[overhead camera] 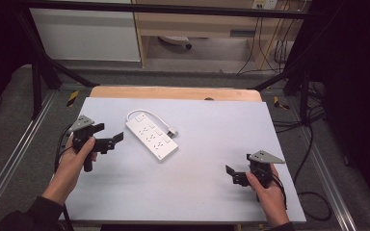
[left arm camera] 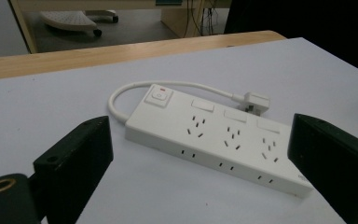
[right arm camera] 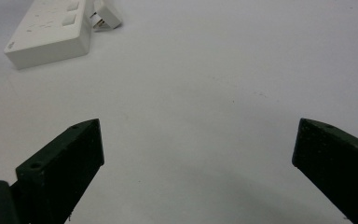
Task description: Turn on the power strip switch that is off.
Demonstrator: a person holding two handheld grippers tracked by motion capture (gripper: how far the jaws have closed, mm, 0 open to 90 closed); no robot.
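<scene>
A white power strip (overhead camera: 152, 136) lies at a slant on the pale mat, its short cord looping round to a white plug (overhead camera: 172, 131) beside it. In the left gripper view the power strip (left arm camera: 219, 135) shows its switch and three socket sets, with the plug (left arm camera: 255, 102) behind it. My left gripper (overhead camera: 112, 138) is open just left of the strip, pointing at it, nothing between its jaws. My right gripper (overhead camera: 232, 174) is open near the front right of the mat, well apart from the strip. The right gripper view has the power strip (right arm camera: 51, 32) at top left.
The pale mat (overhead camera: 207, 144) covers a wooden table (overhead camera: 173, 93) whose far edge shows beyond it. Black frame bars, cables and a wheeled stand sit on the floor behind. Dark floor rails run along both sides.
</scene>
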